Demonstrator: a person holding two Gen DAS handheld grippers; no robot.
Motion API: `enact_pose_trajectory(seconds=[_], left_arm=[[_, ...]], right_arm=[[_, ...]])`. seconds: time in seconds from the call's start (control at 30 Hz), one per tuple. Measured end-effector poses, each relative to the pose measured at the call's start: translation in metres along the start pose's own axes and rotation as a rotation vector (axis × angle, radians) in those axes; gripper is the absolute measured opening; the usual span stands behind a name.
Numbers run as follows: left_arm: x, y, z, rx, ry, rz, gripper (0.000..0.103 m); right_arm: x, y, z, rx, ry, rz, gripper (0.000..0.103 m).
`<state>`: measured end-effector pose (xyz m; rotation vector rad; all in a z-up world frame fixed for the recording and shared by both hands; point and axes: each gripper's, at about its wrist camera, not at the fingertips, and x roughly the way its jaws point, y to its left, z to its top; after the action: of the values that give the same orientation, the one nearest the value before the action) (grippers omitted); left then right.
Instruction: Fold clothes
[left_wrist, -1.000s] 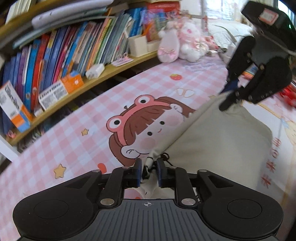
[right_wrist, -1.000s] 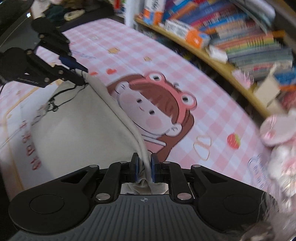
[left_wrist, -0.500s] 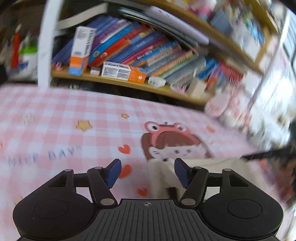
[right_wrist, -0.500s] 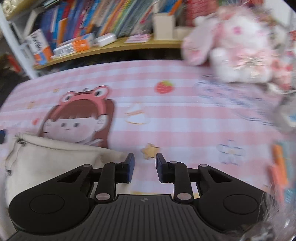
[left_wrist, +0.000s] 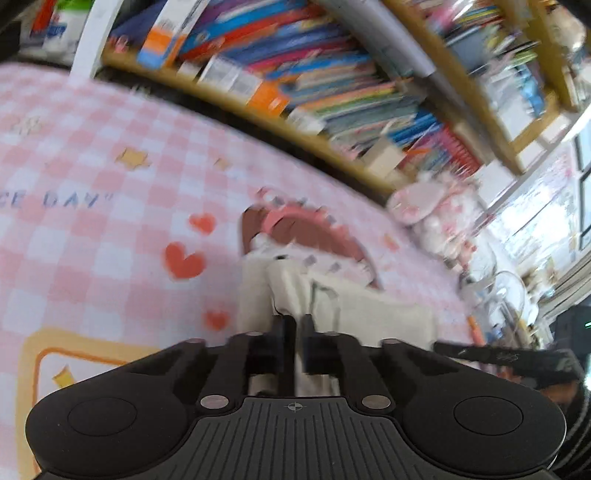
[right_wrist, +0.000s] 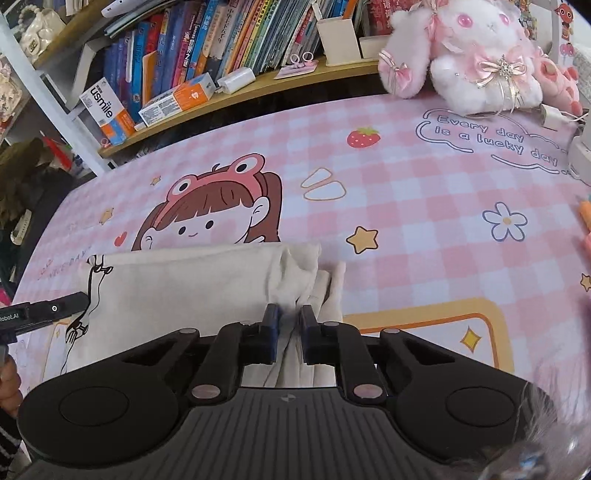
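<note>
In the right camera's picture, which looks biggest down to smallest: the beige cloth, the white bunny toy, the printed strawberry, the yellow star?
1. beige cloth, though it lies nearest the camera
2. white bunny toy
3. strawberry and yellow star: too alike to rank

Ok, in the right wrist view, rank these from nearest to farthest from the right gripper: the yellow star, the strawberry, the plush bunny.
1. Yellow star, on the mat just right of the right gripper.
2. Strawberry, farther up the mat.
3. Plush bunny, at the far edge, upper right.
</note>
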<state>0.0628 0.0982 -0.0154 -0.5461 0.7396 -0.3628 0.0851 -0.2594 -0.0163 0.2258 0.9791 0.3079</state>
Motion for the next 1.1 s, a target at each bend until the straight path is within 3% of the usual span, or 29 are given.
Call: enact_pose_trajectory(seconds=[0.07, 0.23, 0.37, 0.43, 0.5, 0.57, 0.63, 0.67, 0.77, 0.93, 1.0, 1.07, 1.1], left_arm=[[-0.009, -0.001, 0.001, -0.043, -0.061, -0.059, 0.004], [0.016, 0.030, -0.004, -0.142, 0.035, 0.025, 0.005], [0.014, 0.029, -0.002, -0.128, 0.043, 0.080, 0.018], [0.007, 0.020, -0.001, -0.075, 0.038, 0.139, 0.038], [-0.002, 0.009, -0.001, 0.005, 0.026, 0.200, 0.051], [-0.010, 0.005, -0.003, 0.041, 0.034, 0.206, 0.059], [-0.016, 0.004, -0.007, 0.022, 0.069, 0.190, 0.076], [-0.017, 0.004, -0.010, 0.003, 0.088, 0.183, 0.079], [-0.017, 0.006, -0.021, -0.070, 0.122, 0.164, 0.080], [-0.014, 0.015, -0.034, -0.172, 0.109, 0.116, 0.080], [-0.012, 0.017, -0.034, -0.210, 0.102, 0.088, 0.078], [-0.008, 0.019, -0.034, -0.249, 0.096, 0.059, 0.077], [-0.005, 0.019, -0.034, -0.264, 0.097, 0.047, 0.075]], right_arm=[[0.001, -0.002, -0.001, 0.001, 0.000, -0.001, 0.012], [0.000, -0.001, -0.002, -0.004, 0.001, -0.005, 0.012], [-0.002, -0.002, -0.002, 0.008, 0.000, -0.015, 0.015], [-0.005, -0.004, -0.002, 0.018, -0.006, -0.023, 0.026], [-0.013, -0.008, -0.003, 0.045, -0.013, -0.022, 0.033], [-0.018, -0.015, -0.005, 0.084, 0.011, 0.000, 0.045], [-0.022, -0.022, -0.011, 0.136, 0.047, 0.030, 0.053], [-0.023, -0.024, -0.014, 0.158, 0.057, 0.039, 0.057], [-0.027, -0.029, -0.025, 0.220, 0.082, 0.063, 0.067], [-0.027, -0.026, -0.040, 0.271, 0.107, 0.096, 0.069], [-0.026, -0.024, -0.041, 0.279, 0.103, 0.103, 0.067], [-0.023, -0.022, -0.040, 0.286, 0.108, 0.110, 0.054], [-0.021, -0.021, -0.040, 0.290, 0.110, 0.115, 0.053]])
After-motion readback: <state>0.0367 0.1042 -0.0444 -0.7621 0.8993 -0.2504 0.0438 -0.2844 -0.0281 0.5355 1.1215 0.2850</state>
